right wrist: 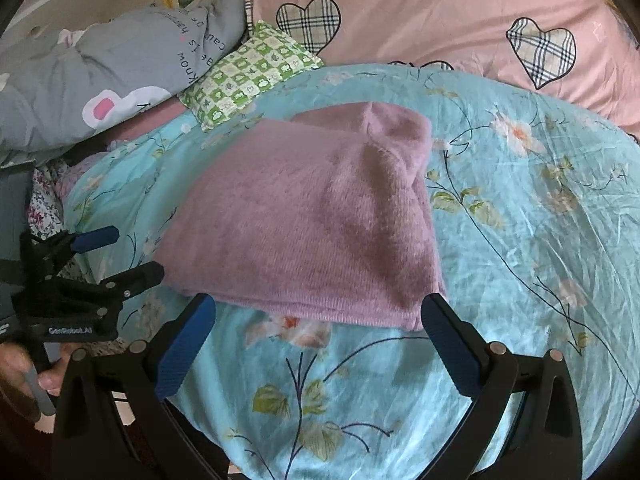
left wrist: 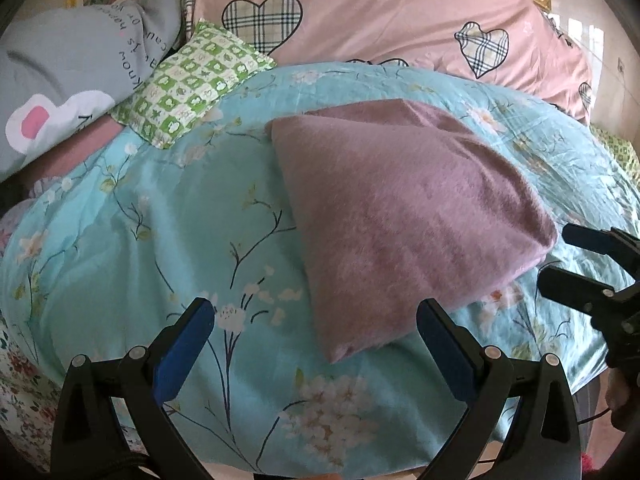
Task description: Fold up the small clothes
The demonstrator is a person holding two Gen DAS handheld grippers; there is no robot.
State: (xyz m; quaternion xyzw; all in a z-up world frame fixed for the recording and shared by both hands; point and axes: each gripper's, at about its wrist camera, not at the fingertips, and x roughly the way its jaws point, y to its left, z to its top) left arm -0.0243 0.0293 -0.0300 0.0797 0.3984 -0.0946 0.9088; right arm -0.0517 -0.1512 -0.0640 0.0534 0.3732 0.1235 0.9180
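Observation:
A mauve fuzzy knit garment (left wrist: pixel 400 216) lies folded into a thick block on the turquoise floral bedspread (left wrist: pixel 160 240). It also shows in the right wrist view (right wrist: pixel 312 220). My left gripper (left wrist: pixel 316 344) is open and empty, just short of the garment's near corner. My right gripper (right wrist: pixel 320 340) is open and empty, its fingers either side of the garment's near edge. The right gripper shows at the right edge of the left wrist view (left wrist: pixel 560 256), open beside the garment. The left gripper shows at the left of the right wrist view (right wrist: pixel 132 252), open.
A green checked small pillow (left wrist: pixel 192 84) lies behind the garment. A grey printed pillow (left wrist: pixel 72 76) is at the back left. A pink quilt with plaid hearts (left wrist: pixel 400 20) fills the back. The bed's front edge runs just below my grippers.

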